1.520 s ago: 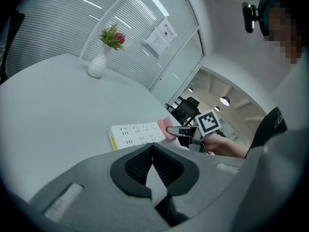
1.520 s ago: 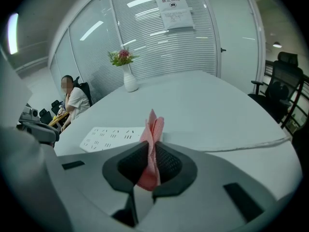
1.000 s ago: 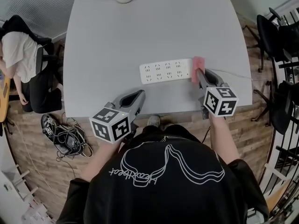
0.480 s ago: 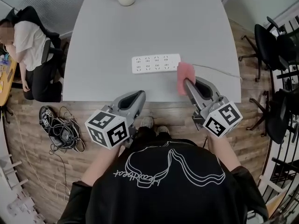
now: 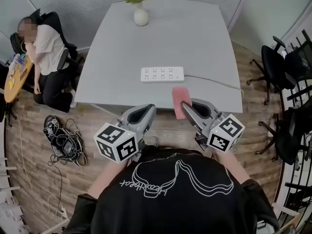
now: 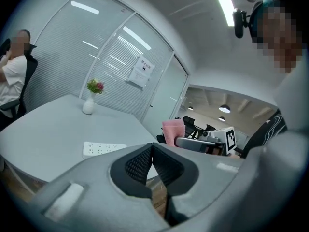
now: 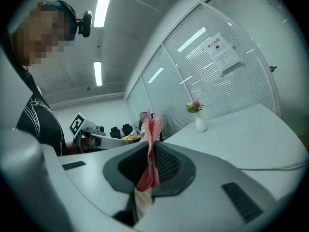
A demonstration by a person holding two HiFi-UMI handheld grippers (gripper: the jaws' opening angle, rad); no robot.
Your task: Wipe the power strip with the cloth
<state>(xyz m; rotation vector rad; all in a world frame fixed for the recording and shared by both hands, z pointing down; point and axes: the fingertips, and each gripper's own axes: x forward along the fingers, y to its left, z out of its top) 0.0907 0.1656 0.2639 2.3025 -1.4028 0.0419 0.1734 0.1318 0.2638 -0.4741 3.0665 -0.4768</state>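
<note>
While I watch through the head view, the power strip lies flat on the grey table, its long axis running left to right, roughly parallel to the table's near edge. Its socket face points up, and its white cable leaves the right end and trails off toward the table's right side. My right gripper has its jaws clamped on the pink cloth. The right gripper view shows the cloth pinched between the pads and standing up out of them. The cloth hangs above the table's near edge, on my side of the strip, just right of its cable end, clear of it and not touching. My left gripper sits off the near edge with its jaws pressed together on nothing. A vase of flowers stands at the far end.
</note>
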